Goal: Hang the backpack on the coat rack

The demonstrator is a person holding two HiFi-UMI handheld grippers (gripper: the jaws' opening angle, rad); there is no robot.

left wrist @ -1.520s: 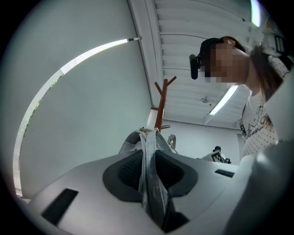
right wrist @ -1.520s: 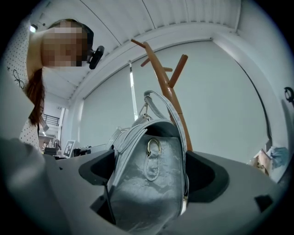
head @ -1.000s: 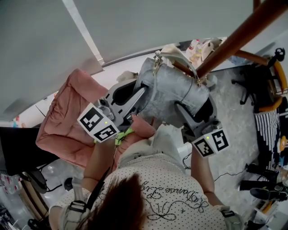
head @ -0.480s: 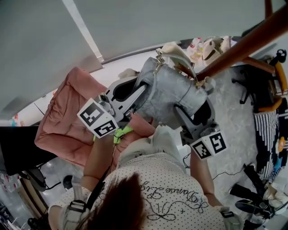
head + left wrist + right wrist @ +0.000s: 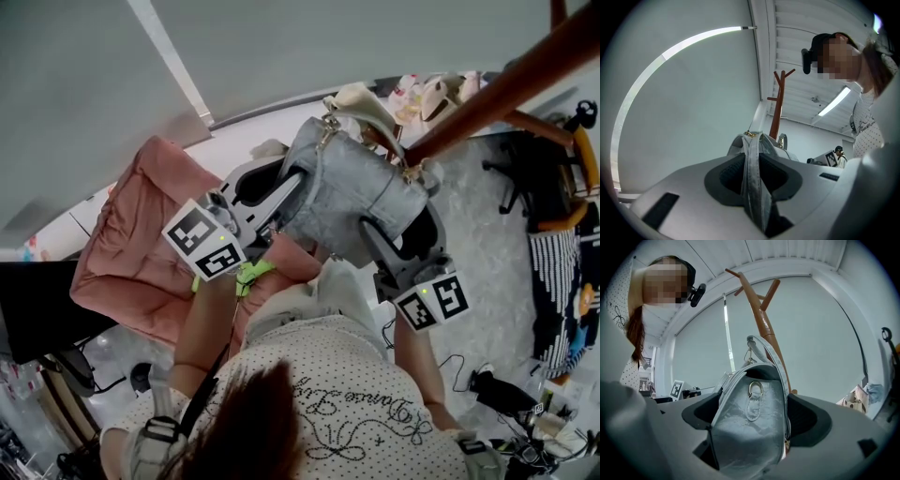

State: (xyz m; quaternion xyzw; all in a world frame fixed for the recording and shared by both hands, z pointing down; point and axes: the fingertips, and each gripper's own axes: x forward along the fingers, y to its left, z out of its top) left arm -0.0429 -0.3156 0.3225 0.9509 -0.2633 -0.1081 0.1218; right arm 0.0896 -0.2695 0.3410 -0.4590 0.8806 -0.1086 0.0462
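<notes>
A silver-grey backpack [image 5: 352, 187] hangs in the air between my two grippers, right beside the brown pole of the coat rack [image 5: 506, 80]. My left gripper [image 5: 281, 199] is shut on a grey strap [image 5: 753, 183] at the bag's left side. The strap runs upright between its jaws. My right gripper [image 5: 380, 230] is shut on the bag's body [image 5: 750, 427], just under a gold ring [image 5: 756, 389]. The bag's top handle [image 5: 764, 350] rises against the coat rack [image 5: 761, 317]. Whether it lies over a peg I cannot tell. In the left gripper view the rack [image 5: 777, 110] stands behind the bag.
A pink padded seat [image 5: 131, 253] sits low on the left, under my left arm. A grey wall fills the far side. To the right are an office chair with orange trim [image 5: 572, 178], cables and dark items on the floor [image 5: 502, 394]. Cartons lie behind the pole [image 5: 427, 94].
The backpack and both grippers stay almost where they were beside the pole. Dark things on the floor at the lower right have shifted.
</notes>
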